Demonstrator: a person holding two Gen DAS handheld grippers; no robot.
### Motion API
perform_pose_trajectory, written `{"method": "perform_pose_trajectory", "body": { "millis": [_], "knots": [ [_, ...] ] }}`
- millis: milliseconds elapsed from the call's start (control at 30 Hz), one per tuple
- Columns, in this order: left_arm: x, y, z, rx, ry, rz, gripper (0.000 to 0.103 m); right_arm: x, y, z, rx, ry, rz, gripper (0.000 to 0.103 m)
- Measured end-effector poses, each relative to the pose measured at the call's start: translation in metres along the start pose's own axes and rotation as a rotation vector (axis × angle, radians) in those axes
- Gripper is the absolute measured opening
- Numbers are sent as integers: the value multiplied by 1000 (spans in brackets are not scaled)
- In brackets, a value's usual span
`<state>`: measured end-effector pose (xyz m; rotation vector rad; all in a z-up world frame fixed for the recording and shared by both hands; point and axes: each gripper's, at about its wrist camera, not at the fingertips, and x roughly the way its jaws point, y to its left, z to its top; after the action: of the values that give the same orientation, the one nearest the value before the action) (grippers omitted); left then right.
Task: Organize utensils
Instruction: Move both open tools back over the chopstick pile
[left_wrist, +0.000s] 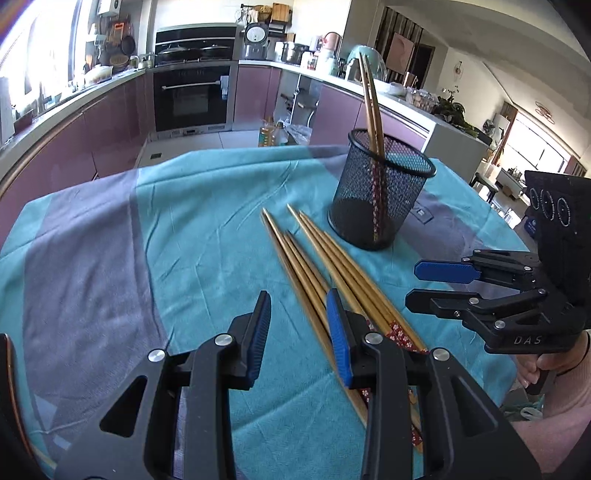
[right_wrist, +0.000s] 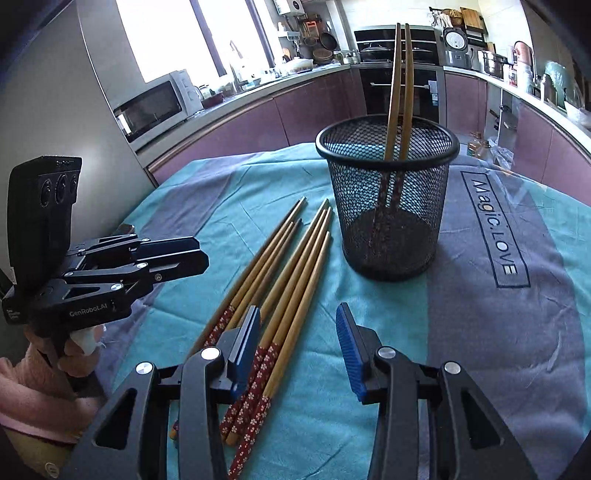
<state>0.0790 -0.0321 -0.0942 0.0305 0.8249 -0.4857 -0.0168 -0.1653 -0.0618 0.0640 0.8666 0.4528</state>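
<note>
We see loose bamboo chopsticks with red floral handles (right_wrist: 280, 284) flat on the teal-cloth surface (right_wrist: 369, 369), long axis seven-to-one o'clock. Right claw (right_wrist: 297, 350) nearer, open, empty; left claw (left_wrist: 297, 338) likewise.

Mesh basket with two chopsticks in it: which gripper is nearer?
Right. The right gripper faces the mesh basket almost directly; the left gripper sits further off, beyond the loose chopsticks. Both are empty.

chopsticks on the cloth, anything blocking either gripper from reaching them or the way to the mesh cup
Nothing visible does. The loose chopsticks lie bare just ahead of the open left gripper and right gripper. The mesh cup stands beyond them, open-topped, holding two chopsticks.
</note>
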Motion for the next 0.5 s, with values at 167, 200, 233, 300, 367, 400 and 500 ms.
{"method": "perform_pose_trajectory", "body": {
  "millis": [167, 200, 233, 300, 367, 400, 500],
  "knots": [
    [8, -6, -4, 8, 28, -2, 31, 4, 0, -6, 8, 8, -12, 40],
    [9, -7, -3, 10, 33, -1, 31, 5, -1, -6, 11, 10, -13, 40],
    [11, -8, -4, 10, 38, 0, 31, 6, -1, -6, 13, 12, -16, 40],
    [13, -8, -5, 7, 46, -2, 31, 7, -1, -7, 11, 15, -22, 40],
    [16, -8, -5, 4, 50, -3, 31, 8, -1, -8, 10, 17, -28, 40],
    [17, -8, -5, 5, 52, -2, 31, 10, 1, -8, 8, 18, -34, 40],
    [21, -9, -5, 9, 54, 3, 31, 12, 1, -8, 7, 21, -41, 40]
  ]
}}
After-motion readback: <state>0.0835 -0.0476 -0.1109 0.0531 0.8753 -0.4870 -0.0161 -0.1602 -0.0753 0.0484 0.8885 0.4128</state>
